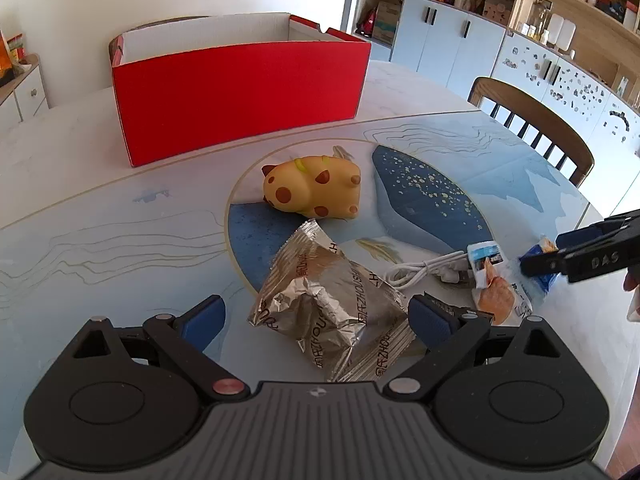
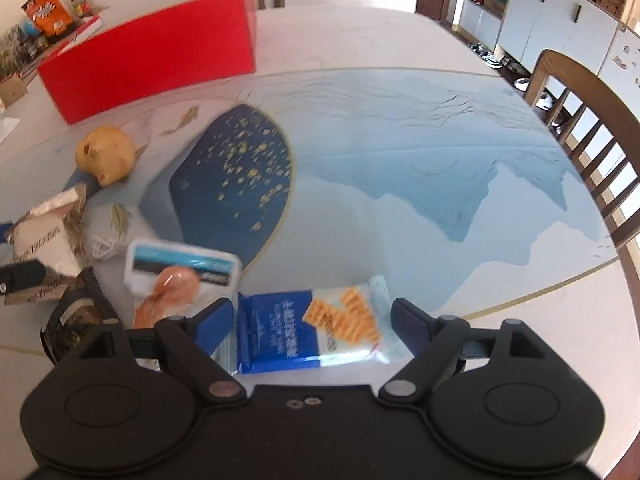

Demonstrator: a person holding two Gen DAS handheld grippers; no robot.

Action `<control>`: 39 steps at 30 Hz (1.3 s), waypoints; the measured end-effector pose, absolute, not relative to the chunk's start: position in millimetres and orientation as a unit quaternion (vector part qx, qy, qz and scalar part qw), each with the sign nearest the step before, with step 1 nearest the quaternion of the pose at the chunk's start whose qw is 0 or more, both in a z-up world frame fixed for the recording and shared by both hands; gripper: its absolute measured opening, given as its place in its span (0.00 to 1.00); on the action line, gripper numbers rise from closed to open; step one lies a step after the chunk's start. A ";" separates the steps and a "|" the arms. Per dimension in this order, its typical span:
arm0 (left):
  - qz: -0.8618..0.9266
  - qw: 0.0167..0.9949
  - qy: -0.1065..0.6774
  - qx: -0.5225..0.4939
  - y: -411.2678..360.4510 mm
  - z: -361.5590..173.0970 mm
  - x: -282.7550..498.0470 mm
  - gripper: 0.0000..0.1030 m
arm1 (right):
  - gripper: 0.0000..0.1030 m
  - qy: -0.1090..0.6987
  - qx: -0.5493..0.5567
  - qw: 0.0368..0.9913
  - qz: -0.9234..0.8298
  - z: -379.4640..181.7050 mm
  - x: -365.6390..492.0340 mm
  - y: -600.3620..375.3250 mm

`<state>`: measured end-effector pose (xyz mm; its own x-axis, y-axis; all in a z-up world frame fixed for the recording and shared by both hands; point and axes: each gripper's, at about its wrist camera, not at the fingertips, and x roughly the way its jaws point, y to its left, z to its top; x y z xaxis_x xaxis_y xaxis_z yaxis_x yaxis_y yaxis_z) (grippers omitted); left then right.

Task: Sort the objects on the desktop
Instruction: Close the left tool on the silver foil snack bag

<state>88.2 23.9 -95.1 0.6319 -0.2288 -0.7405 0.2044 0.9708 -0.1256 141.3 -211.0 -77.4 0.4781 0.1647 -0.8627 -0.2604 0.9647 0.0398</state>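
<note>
Fingers (image 2: 211, 322) wide around blue cracker packet (image 2: 310, 328); left pair (image 1: 428, 316) spread around silver pouch (image 1: 332, 304).

The left gripper (image 1: 316, 320) hangs low over the table with its jaws spread wide, one blue-padded finger (image 1: 202, 318) on each side and neither pad touching anything. The black linkages behind the pads are splayed outward. The right gripper (image 2: 312, 320) is likewise held low and angled forward, its jaws open, the blue pads (image 2: 408, 316) standing apart. From the left wrist's view, the right gripper (image 1: 538, 260) reaches in from the right edge, its black finger pointing leftward, and a sliver of the person's hand (image 1: 632, 280) shows at the frame's edge behind it.
</note>
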 end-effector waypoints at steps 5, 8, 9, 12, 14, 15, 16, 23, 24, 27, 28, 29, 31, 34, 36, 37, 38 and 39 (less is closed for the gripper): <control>-0.118 0.902 0.415 -0.017 24.2 -95.7 89.7 0.95 | 0.83 0.500 -0.054 0.854 0.136 -77.4 144.3 -216.5; -0.117 0.901 0.418 -0.019 24.1 -96.5 91.0 0.95 | 0.84 0.506 -0.047 0.850 0.138 -82.9 144.5 -216.5; -0.117 0.900 0.418 -0.019 23.8 -96.8 91.3 0.95 | 0.86 0.507 -0.042 0.850 0.141 -84.1 144.8 -216.9; -0.121 0.899 0.420 -0.022 23.4 -98.2 91.8 0.95 | 0.87 0.499 -0.050 0.853 0.146 -85.4 141.5 -214.3; -0.120 0.899 0.420 -0.020 22.4 -99.1 91.5 0.95 | 0.87 0.495 -0.053 0.853 0.157 -85.2 139.0 -213.6; -0.122 0.899 0.421 -0.021 22.3 -99.9 91.8 0.95 | 0.87 0.494 -0.056 0.852 0.162 -85.2 137.8 -213.1; -0.122 0.898 0.422 -0.023 22.6 -100.9 92.4 0.94 | 0.87 0.493 -0.057 0.852 0.166 -85.2 137.1 -212.6; -0.119 0.894 0.431 -0.031 23.5 -107.5 99.5 0.78 | 0.86 0.486 -0.064 0.853 0.178 -85.1 132.2 -210.5; -0.122 0.894 0.430 -0.032 22.7 -107.0 100.2 0.73 | 0.85 0.484 -0.066 0.854 0.178 -84.9 131.9 -210.4; -0.127 0.893 0.430 -0.032 19.7 -105.6 100.7 0.63 | 0.84 0.483 -0.063 0.855 0.176 -85.2 131.4 -210.4; -0.127 0.894 0.429 -0.031 19.2 -105.1 100.5 0.62 | 0.84 0.484 -0.062 0.855 0.175 -84.9 131.5 -210.5; -0.127 0.894 0.428 -0.032 19.4 -104.8 100.1 0.62 | 0.83 0.484 -0.060 0.856 0.174 -84.8 131.1 -210.9; -0.127 0.894 0.427 -0.037 20.7 -103.7 99.4 0.57 | 0.80 0.484 -0.056 0.856 0.172 -83.7 131.3 -211.7; -0.130 0.895 0.426 -0.038 20.9 -100.9 98.5 0.52 | 0.75 0.486 -0.047 0.856 0.171 -82.0 132.6 -214.2; -0.132 0.894 0.425 -0.039 21.2 -99.1 97.9 0.50 | 0.72 0.484 -0.052 0.856 0.173 -81.5 131.1 -213.6; -0.132 0.894 0.426 -0.040 21.5 -98.4 97.8 0.50 | 0.71 0.483 -0.053 0.857 0.174 -81.2 130.7 -212.8; -0.131 0.894 0.426 -0.042 21.8 -97.5 97.3 0.49 | 0.69 0.483 -0.053 0.857 0.175 -80.7 130.7 -212.4; -0.129 0.895 0.426 -0.043 22.3 -96.4 96.6 0.48 | 0.66 0.482 -0.050 0.857 0.175 -79.8 130.8 -212.5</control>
<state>96.6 22.3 -96.4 0.6042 -0.2684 -0.7502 0.1944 0.9628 -0.1879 130.8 -212.5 -79.8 0.4738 0.2513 -0.8440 -0.3480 0.9339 0.0828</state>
